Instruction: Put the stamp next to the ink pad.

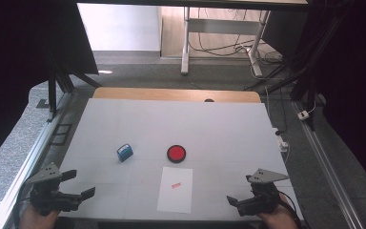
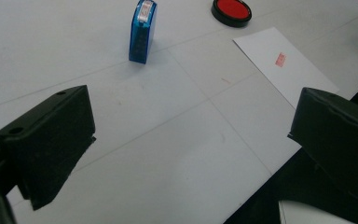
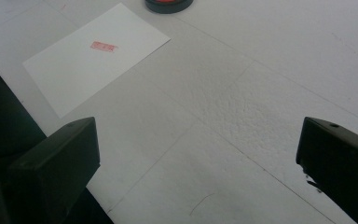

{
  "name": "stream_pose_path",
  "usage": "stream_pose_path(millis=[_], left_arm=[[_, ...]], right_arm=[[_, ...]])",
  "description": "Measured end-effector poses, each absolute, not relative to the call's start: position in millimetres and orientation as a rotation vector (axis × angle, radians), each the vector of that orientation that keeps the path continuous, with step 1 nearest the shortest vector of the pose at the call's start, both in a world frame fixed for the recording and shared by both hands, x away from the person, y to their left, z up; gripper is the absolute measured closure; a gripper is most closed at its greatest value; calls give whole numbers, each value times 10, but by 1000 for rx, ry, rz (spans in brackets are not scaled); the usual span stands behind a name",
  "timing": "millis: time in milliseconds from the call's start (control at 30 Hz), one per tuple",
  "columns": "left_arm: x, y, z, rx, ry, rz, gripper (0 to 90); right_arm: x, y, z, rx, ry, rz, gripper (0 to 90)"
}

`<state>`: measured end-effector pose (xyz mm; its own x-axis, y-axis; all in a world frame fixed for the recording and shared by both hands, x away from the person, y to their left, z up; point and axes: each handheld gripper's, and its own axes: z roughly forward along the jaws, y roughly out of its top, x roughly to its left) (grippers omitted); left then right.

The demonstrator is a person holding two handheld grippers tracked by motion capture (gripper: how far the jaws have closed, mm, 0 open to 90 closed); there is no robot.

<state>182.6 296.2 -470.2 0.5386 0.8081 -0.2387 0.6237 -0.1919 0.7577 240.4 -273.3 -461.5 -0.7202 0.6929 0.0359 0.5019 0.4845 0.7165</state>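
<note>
On the white table (image 1: 124, 124), ruled by faint seams and ringed by grey floor and black frames, the left gripper (image 1: 78, 185) and right gripper (image 1: 240, 200) rest at the near corners, jaws wide apart and empty, flanking the stamped paper (image 1: 175, 190), with the blue stamp (image 1: 124, 152) and red ink pad (image 1: 176, 153) beyond.

The red mark (image 1: 176, 185) on the paper (image 1: 175, 190) is too small to read. In the right gripper view, the ink pad (image 3: 168, 5), far ahead of the fingers (image 3: 56, 163), is cut off by the top edge. The person's hands are cut off at the bottom of the high view. In the left gripper view, the white label on top of the blue stamp (image 2: 142, 32) is too blurry to read. The paper's near corner hides behind the right-hand finger (image 2: 335, 135).
</note>
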Motion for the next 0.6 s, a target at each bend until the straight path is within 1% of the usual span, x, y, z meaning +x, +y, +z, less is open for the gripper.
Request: stream_pose_path(millis=[233,467,600], left_arm=[[1796,2942,-4747,1955,1191,268,0],[1801,2853,-4794,2064,1223,269,0],[1821,2851,-4797,2067,1230,247,0]], right_arm=[[2404,-2730,-4614,1019,2476,1066,0],[2405,-2721,-4616,1017,2477,1062,0],[2408,-2723,-4621,1019,2476,1058,0]])
